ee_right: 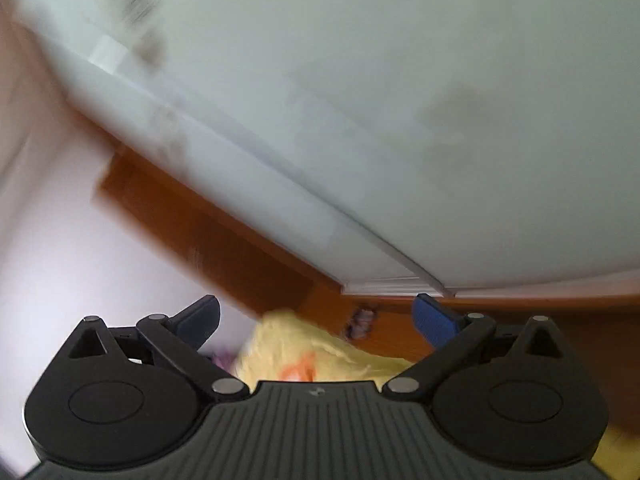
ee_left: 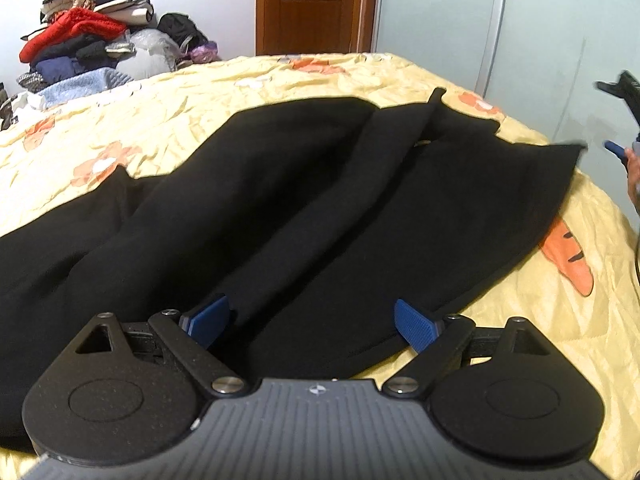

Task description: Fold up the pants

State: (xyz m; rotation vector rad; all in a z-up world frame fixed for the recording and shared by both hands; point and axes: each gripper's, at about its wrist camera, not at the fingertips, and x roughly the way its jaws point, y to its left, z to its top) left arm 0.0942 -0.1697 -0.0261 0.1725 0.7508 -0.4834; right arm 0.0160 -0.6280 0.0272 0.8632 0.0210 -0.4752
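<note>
Black pants [ee_left: 280,200] lie spread on a yellow floral bedspread [ee_left: 180,112], the legs running away from me. My left gripper [ee_left: 312,320] is open and low over the near edge of the pants, its blue pads [ee_left: 412,324] on either side of a fold of cloth. My right gripper [ee_right: 316,320] is open and empty, lifted and tilted up toward a pale wardrobe; its view is blurred. The right gripper also shows at the right edge of the left wrist view [ee_left: 624,120], beyond the pants.
A heap of clothes [ee_left: 88,40] sits at the far left past the bed. A brown door [ee_left: 312,4] and pale sliding wardrobe panels [ee_left: 540,40] stand behind the bed. The bed's right edge [ee_left: 600,240] curves close to the pants.
</note>
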